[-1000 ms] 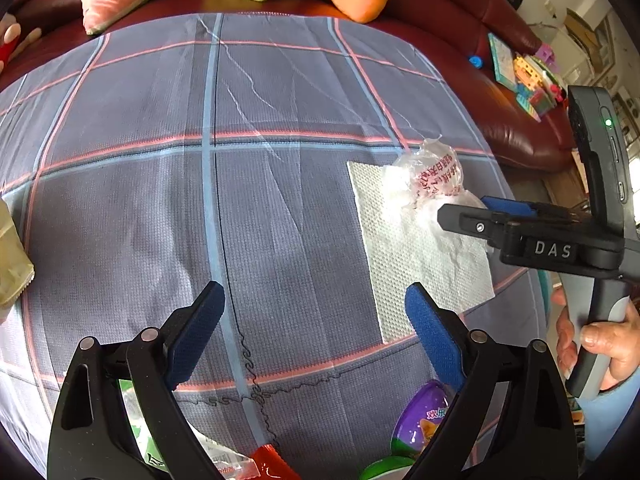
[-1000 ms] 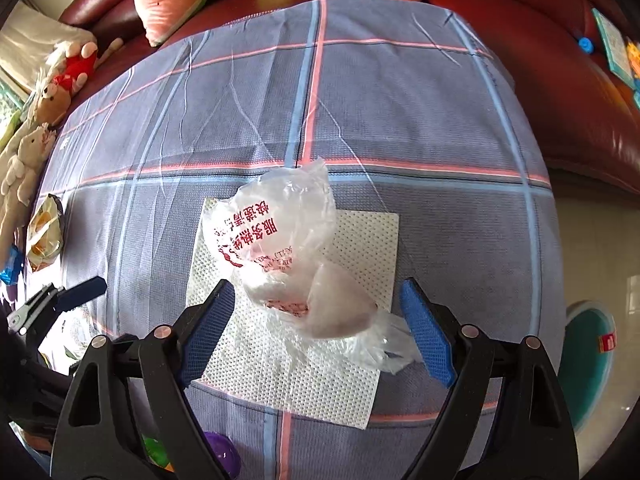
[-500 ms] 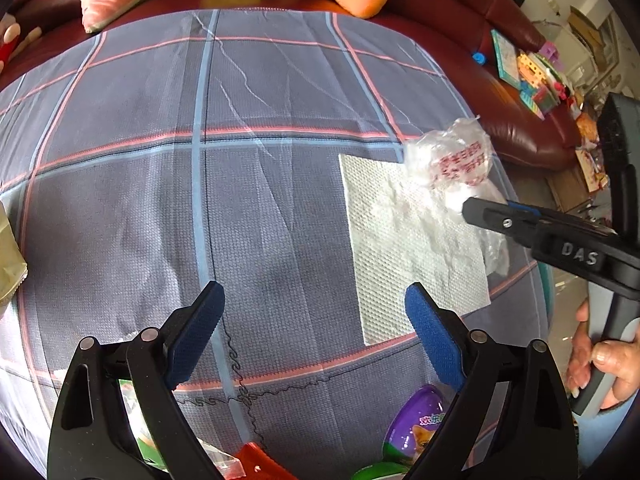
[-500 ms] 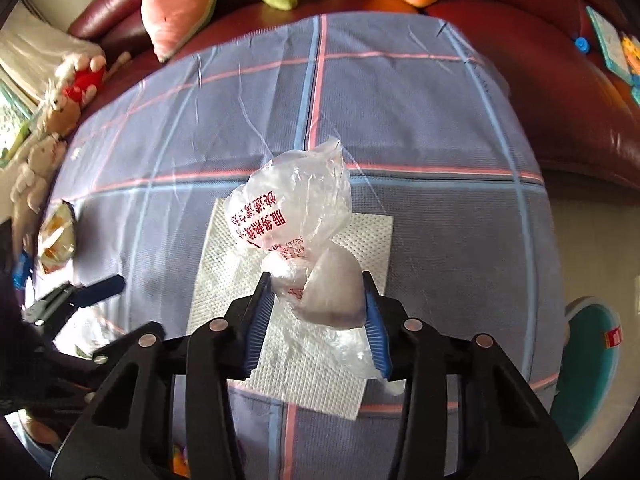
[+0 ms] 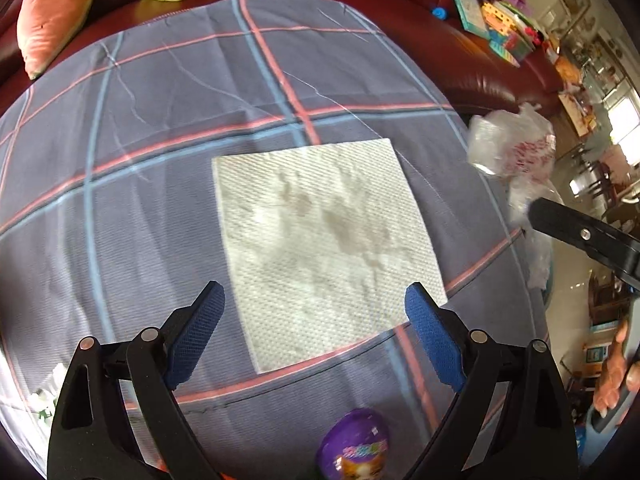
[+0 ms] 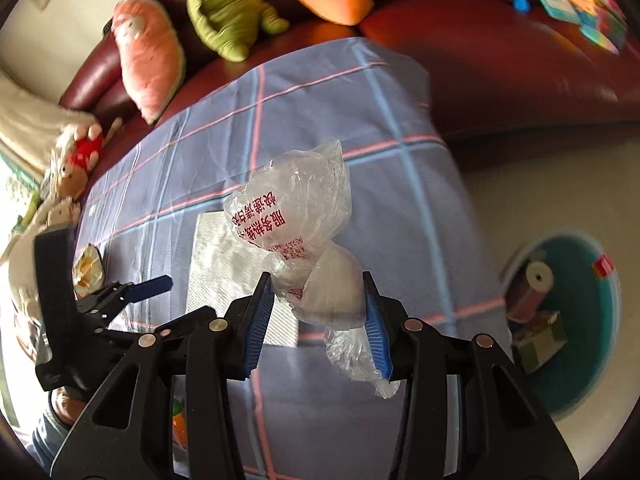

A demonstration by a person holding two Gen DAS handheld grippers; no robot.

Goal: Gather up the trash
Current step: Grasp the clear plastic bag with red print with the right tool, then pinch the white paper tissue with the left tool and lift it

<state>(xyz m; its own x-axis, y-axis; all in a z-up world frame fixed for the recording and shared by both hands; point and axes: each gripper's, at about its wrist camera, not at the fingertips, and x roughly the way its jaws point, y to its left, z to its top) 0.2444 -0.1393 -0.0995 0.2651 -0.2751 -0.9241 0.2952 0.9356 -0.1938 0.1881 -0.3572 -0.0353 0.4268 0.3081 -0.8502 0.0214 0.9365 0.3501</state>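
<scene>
In the left wrist view, the left gripper (image 5: 316, 312) was seen with its jaws spread wide and nothing between them, poised above the near edge of a stained paper napkin (image 5: 324, 240) lying flat on the plaid-covered desk (image 5: 132, 160). Open cloth was left on every side of the napkin. A purple egg-shaped toy (image 5: 354, 446) was cut off at the bottom edge. At the right, past the cloth's edge, the plastic bag (image 5: 514, 148) was seen lifted clear, partly blurred.

In the right wrist view, the right gripper (image 6: 320, 312) was shown clenched on the crumpled plastic bag (image 6: 300, 216), its jaws having just been closing on it; the bag was held above the desk (image 6: 400, 200) near its right edge. Beyond that edge a teal bin (image 6: 580, 360) stood on the floor, its contents blurred, possibly a roll and a box. The napkin (image 6: 224, 264) was partly hidden behind the bag.
</scene>
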